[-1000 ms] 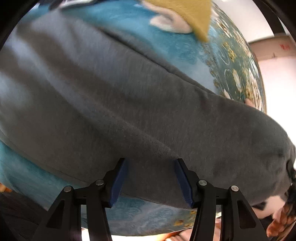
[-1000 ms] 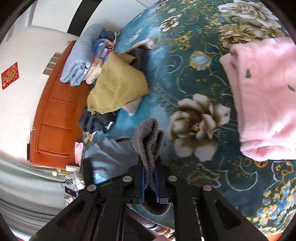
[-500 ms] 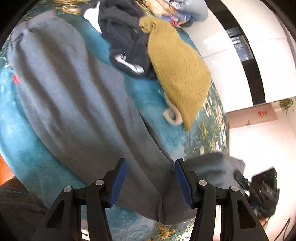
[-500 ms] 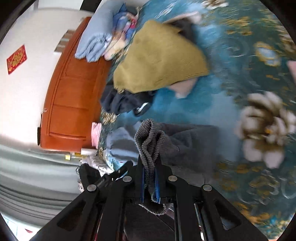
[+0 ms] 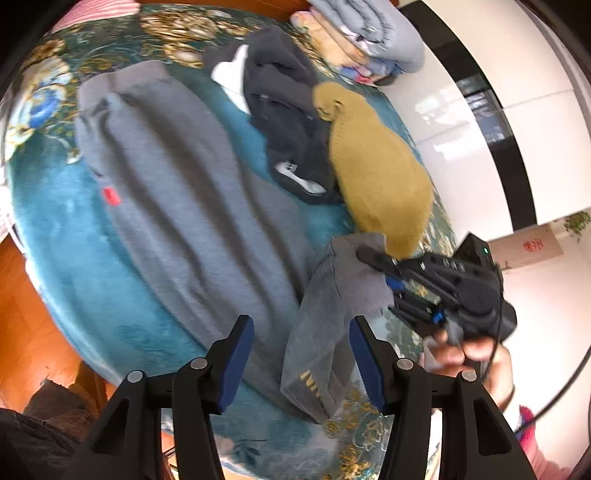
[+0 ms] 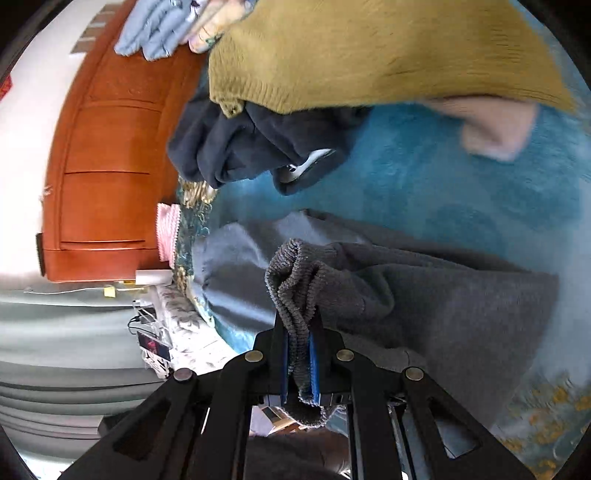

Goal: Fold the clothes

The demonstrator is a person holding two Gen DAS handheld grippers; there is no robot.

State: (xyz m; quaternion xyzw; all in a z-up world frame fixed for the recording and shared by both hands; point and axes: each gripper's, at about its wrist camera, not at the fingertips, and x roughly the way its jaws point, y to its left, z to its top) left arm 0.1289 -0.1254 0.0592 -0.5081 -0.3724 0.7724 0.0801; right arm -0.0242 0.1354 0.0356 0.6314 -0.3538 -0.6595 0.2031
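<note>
Grey sweatpants (image 5: 177, 192) lie stretched out on the teal floral bedspread (image 5: 70, 236). My left gripper (image 5: 301, 363) is open and empty, raised above the pants' lower leg. My right gripper (image 6: 299, 354) is shut on the ribbed grey cuff (image 6: 295, 273) and holds that leg end doubled back over the pants (image 6: 443, 306). In the left wrist view the right gripper (image 5: 388, 280) shows at the right with the folded-back leg end (image 5: 332, 306) hanging from it.
A mustard knit sweater (image 5: 376, 173) and a dark navy garment (image 5: 291, 136) lie beside the pants. Folded light-blue bedding (image 5: 373, 33) sits at the bed's far end. An orange wooden headboard (image 6: 107, 155) and a bedside clutter (image 6: 151, 332) are at the left.
My left gripper has lifted up and away from the pants, so the whole garment shows. My right gripper has carried the cuff back over the pants toward the sweater.
</note>
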